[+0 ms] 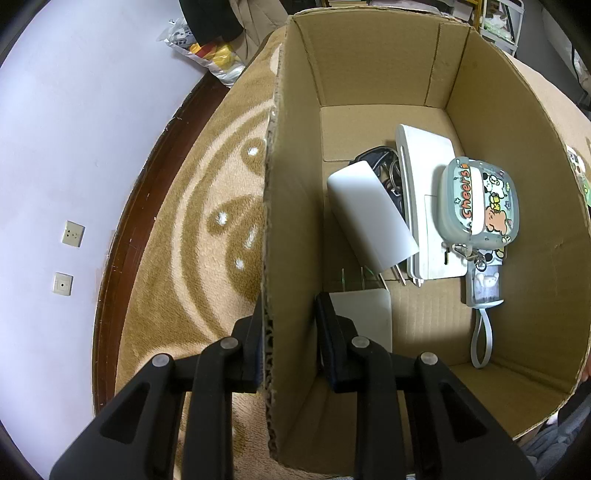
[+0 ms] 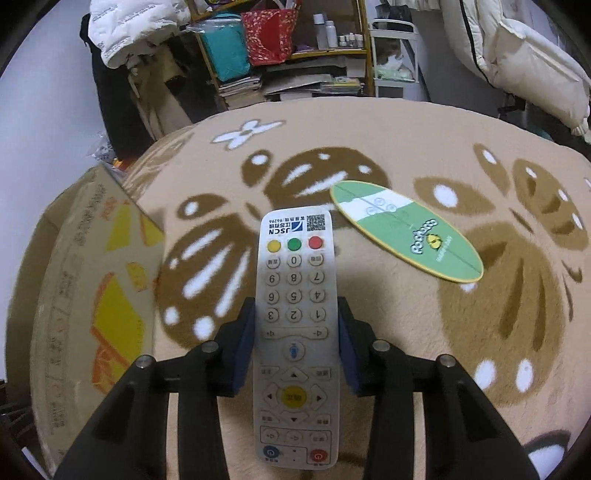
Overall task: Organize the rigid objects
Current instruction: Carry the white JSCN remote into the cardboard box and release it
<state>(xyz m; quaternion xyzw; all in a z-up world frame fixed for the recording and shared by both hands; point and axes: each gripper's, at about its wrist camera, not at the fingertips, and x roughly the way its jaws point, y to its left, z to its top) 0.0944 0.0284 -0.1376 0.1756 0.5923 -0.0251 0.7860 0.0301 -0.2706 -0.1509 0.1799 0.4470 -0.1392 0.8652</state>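
Observation:
My left gripper [image 1: 290, 325] straddles the left wall of the open cardboard box [image 1: 273, 206], one finger outside and one inside, jaws apart with a gap on the inner side. Inside lie a white power bank [image 1: 369, 214], a white flat device [image 1: 424, 206], a cartoon "Cheers" case [image 1: 480, 199] with a strap, dark keys [image 1: 384, 162] and a white block [image 1: 365, 314]. My right gripper [image 2: 295, 328] is shut on a white remote control [image 2: 295, 325], held above the rug. A green oval card [image 2: 402, 229] lies on the rug beyond it.
The box's outer side [image 2: 92, 295] stands at the left of the right wrist view. The beige and brown patterned rug [image 2: 443, 332] covers the floor. A white wall with sockets [image 1: 72, 232] is at left. Shelves and bags [image 2: 273, 33] stand behind.

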